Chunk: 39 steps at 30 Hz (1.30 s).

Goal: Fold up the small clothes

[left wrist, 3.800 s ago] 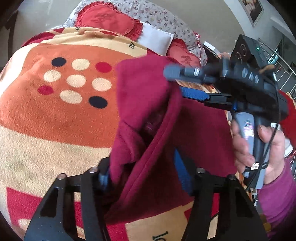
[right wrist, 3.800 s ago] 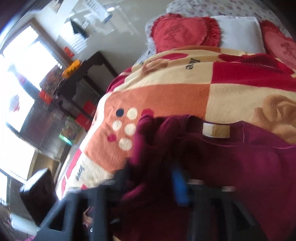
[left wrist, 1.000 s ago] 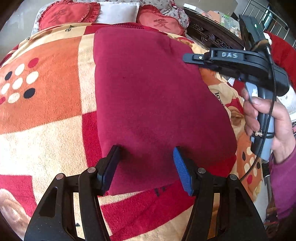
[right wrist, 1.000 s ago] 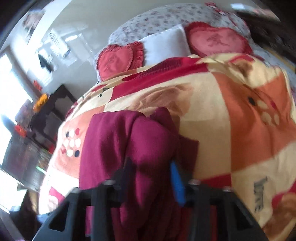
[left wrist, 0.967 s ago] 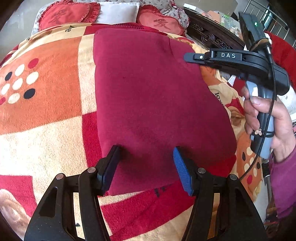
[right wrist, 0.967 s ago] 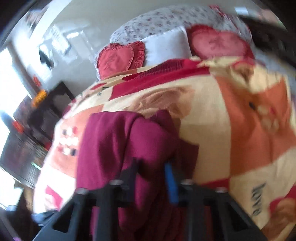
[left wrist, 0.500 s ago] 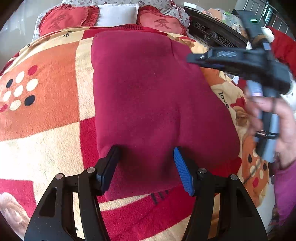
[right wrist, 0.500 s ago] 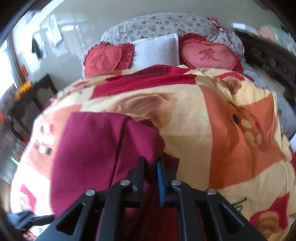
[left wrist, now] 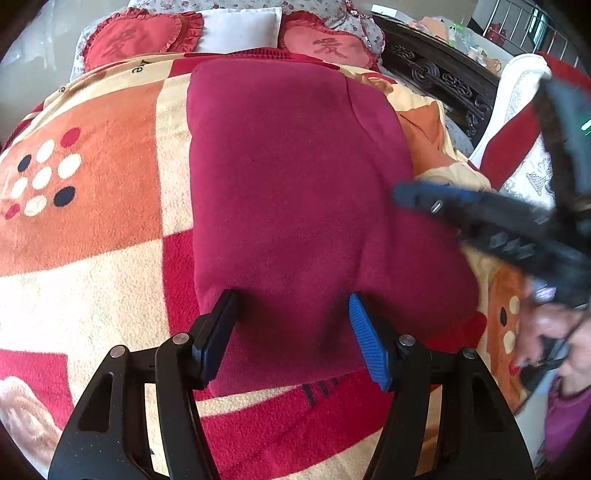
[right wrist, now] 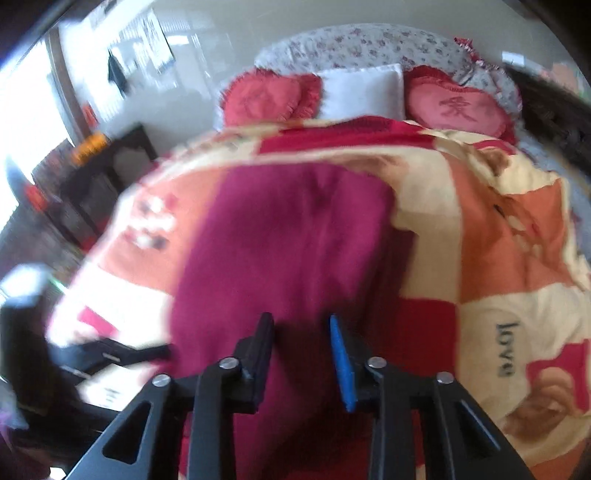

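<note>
A maroon garment [left wrist: 295, 177] lies folded flat on the orange, cream and red blanket [left wrist: 92, 240]. My left gripper [left wrist: 293, 325] is open, its fingers resting on the garment's near edge with cloth between them, unpinched. My right gripper [right wrist: 301, 332] is over the garment [right wrist: 288, 251]. Its jaws are closing, a clear gap stays between the pads, and cloth lies under them without being gripped. In the left wrist view the right gripper [left wrist: 406, 194] is a blur at the garment's right edge, held by a hand [left wrist: 546, 332].
Two red heart cushions [left wrist: 129, 37] and a white pillow [left wrist: 240, 26] lie at the head of the bed. Dark carved wooden furniture [left wrist: 443, 81] and a white and red cloth [left wrist: 517, 110] stand to the right. A dark table [right wrist: 103, 177] stands left of the bed.
My right gripper has let go of the garment's raised fold, opened, and dropped toward its right edge. The fold now lies flat. My left gripper has stayed in place.
</note>
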Motion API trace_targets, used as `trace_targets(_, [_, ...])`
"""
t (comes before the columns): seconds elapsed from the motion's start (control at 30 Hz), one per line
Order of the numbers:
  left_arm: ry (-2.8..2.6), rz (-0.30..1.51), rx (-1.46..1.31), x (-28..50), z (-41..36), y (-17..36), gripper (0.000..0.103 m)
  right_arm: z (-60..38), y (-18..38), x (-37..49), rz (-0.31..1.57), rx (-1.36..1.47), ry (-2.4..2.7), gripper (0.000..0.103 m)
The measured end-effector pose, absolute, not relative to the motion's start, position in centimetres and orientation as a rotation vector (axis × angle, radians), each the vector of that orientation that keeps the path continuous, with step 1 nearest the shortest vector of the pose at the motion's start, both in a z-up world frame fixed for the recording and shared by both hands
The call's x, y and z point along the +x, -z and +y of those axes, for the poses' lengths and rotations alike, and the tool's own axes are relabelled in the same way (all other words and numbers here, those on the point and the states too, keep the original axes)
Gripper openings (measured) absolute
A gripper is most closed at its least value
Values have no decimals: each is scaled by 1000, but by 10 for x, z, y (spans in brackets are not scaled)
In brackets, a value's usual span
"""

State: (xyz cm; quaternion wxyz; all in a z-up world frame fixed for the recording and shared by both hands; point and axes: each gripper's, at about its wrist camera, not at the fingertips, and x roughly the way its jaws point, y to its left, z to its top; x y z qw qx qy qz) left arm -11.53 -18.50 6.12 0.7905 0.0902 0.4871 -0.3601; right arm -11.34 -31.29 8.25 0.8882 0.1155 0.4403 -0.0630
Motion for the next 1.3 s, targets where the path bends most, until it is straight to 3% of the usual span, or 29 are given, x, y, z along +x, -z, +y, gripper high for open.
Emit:
trace_targets(0.23, [803, 1076, 60, -117, -165, -72, 63, -329, -68, -139, 832, 450, 128, 28])
trace_targets(0.3, [815, 1049, 59, -118, -161, -78, 63, -331, -73, -145, 812, 493, 120, 34])
trace_targets(0.37, [824, 1024, 57, -116, -158, -85, 63, -334, -81, -151, 771, 528, 128, 56])
trace_targets(0.43, [836, 1026, 31, -109, -158, -89, 63, -339, -86, -149, 733, 565, 126, 70])
trace_targets(0.5, [859, 1038, -18, -98, -159, -90, 65, -344, -83, -143, 746, 590, 129, 73])
trace_targets(0.57, [873, 1040, -60, -89, -159, -88, 75, -348, -79, -134, 766, 600, 110, 75])
trace_targets(0.67, [878, 1056, -112, -70, -160, -82, 77, -354, -66, -119, 814, 605, 84, 82])
trace_targets(0.83, [910, 1091, -211, -40, -162, -70, 87, -368, -53, -103, 804, 637, 27, 83])
trace_targets(1.2, [929, 1209, -283, -15, -177, -32, 88, -363, -39, -82, 781, 657, -56, 88])
trace_targets(1.3, [915, 1194, -256, -21, -179, -37, 85, -359, -42, -84, 772, 649, -45, 69])
